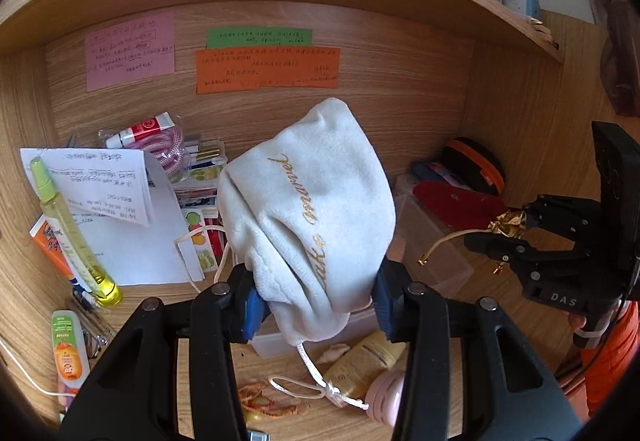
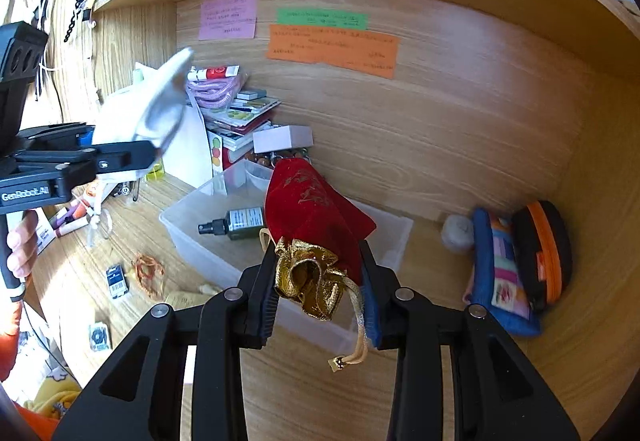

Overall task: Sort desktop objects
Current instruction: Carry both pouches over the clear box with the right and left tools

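My left gripper (image 1: 316, 301) is shut on a white velvet drawstring pouch (image 1: 308, 209) with gold lettering, held up above the desk; its cord hangs down. It also shows in the right wrist view (image 2: 156, 109). My right gripper (image 2: 320, 297) is shut on a red velvet pouch (image 2: 312, 209) with a gold top, held above a clear plastic bin (image 2: 192, 217). The bin holds a dark spray bottle (image 2: 234, 223). In the left wrist view the right gripper (image 1: 504, 237) is at the right with the red pouch (image 1: 456, 201).
Papers (image 1: 120, 209), a yellow spray bottle (image 1: 72, 233), a stack of cards (image 1: 200, 185) and tubes lie at the left. A blue pouch (image 2: 496, 273) and an orange-zip black case (image 2: 544, 249) sit in the right corner. Orange thread (image 2: 148, 273), a cream tube (image 1: 368, 361) and small items lie on the desk.
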`<state>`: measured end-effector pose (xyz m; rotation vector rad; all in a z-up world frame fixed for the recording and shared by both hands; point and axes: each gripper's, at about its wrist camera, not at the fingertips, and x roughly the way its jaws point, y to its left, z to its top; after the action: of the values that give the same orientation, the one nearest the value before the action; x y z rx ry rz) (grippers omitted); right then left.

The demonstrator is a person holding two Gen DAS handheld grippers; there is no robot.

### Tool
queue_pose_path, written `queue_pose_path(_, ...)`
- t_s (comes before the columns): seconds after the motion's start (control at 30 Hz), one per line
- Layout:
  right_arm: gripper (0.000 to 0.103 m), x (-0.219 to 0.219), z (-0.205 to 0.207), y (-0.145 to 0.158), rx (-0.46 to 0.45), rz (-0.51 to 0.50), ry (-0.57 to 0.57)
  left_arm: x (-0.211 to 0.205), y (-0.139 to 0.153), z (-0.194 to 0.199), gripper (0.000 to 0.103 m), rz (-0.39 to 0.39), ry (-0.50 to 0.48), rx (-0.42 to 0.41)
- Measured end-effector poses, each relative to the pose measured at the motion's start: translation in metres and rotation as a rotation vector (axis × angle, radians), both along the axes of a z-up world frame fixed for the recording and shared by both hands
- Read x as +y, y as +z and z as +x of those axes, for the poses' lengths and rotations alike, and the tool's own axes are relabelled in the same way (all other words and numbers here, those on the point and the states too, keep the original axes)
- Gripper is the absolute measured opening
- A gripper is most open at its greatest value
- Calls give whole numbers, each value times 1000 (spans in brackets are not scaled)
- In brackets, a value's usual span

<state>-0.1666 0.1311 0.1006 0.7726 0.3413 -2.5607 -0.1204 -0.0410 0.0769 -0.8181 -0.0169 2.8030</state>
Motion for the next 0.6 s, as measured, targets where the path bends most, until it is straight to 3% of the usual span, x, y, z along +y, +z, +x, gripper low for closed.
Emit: queue_pose_path(0.6, 32, -39, -66, -27, -76, -22, 61, -5, -48, -80, 44, 27, 12, -127)
